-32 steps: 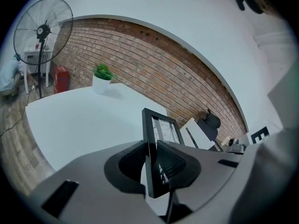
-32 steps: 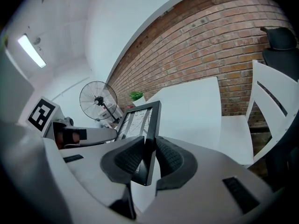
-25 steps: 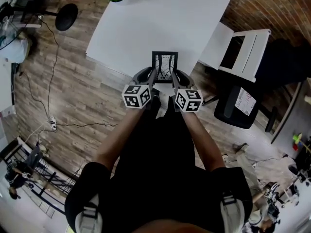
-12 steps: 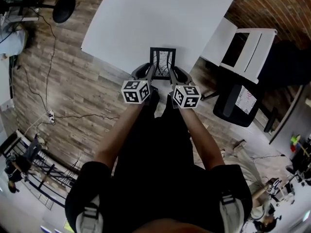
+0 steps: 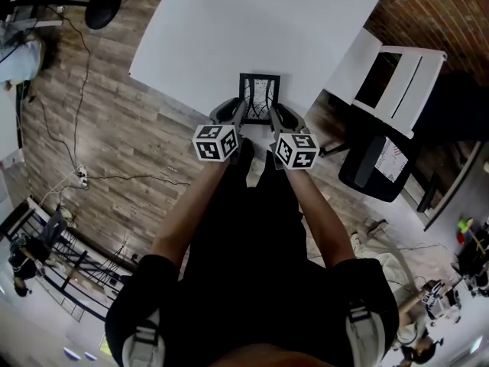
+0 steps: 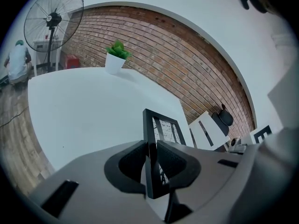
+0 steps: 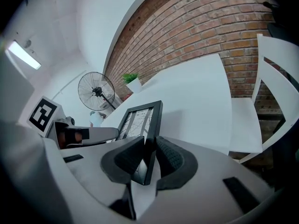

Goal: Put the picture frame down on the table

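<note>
A small black picture frame (image 5: 259, 97) with a line drawing in it is held over the near edge of the white table (image 5: 229, 29). My left gripper (image 5: 241, 115) is shut on the frame's left edge (image 6: 150, 139), and my right gripper (image 5: 271, 116) is shut on its right edge (image 7: 155, 125). In both gripper views the frame stands between the jaws with the table top beyond it. I cannot tell whether the frame touches the table.
A potted green plant (image 6: 115, 56) stands at the table's far edge by the brick wall (image 6: 187, 55). White chairs (image 5: 390, 75) are to the right of the table. A standing fan (image 6: 53, 22) and cables on the wood floor (image 5: 84, 128) lie to the left.
Both grippers and the frame have shifted slightly forward over the table's near edge. The grip on the frame is unchanged.
</note>
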The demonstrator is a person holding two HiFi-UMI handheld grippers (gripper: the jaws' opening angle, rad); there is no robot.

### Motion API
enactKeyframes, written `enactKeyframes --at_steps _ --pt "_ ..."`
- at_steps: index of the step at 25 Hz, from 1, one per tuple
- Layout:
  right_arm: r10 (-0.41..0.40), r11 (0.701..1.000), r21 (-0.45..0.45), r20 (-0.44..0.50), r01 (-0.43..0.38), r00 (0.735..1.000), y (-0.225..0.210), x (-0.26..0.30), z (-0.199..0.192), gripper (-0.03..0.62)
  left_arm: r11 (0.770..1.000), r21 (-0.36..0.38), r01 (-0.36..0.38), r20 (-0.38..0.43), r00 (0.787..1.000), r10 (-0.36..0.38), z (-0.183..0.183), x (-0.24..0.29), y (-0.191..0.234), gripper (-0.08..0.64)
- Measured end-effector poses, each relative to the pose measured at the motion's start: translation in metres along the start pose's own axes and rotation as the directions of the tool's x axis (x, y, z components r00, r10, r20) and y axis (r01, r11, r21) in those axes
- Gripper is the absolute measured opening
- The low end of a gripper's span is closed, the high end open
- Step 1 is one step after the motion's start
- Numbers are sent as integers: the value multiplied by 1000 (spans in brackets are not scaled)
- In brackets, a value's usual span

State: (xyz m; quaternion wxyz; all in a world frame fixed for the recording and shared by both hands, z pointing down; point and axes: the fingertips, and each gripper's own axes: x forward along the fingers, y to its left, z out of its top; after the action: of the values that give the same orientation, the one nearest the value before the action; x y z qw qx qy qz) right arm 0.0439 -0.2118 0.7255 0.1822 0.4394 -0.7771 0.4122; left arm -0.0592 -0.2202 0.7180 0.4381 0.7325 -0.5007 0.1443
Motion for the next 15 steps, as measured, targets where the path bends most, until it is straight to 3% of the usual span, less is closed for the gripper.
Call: enactKeyframes --at_steps 15 --pt "-15 999 30 -25 16 1000 -6 17 -3 78 1000 6 6 -38 999 -6 -2 16 13 84"
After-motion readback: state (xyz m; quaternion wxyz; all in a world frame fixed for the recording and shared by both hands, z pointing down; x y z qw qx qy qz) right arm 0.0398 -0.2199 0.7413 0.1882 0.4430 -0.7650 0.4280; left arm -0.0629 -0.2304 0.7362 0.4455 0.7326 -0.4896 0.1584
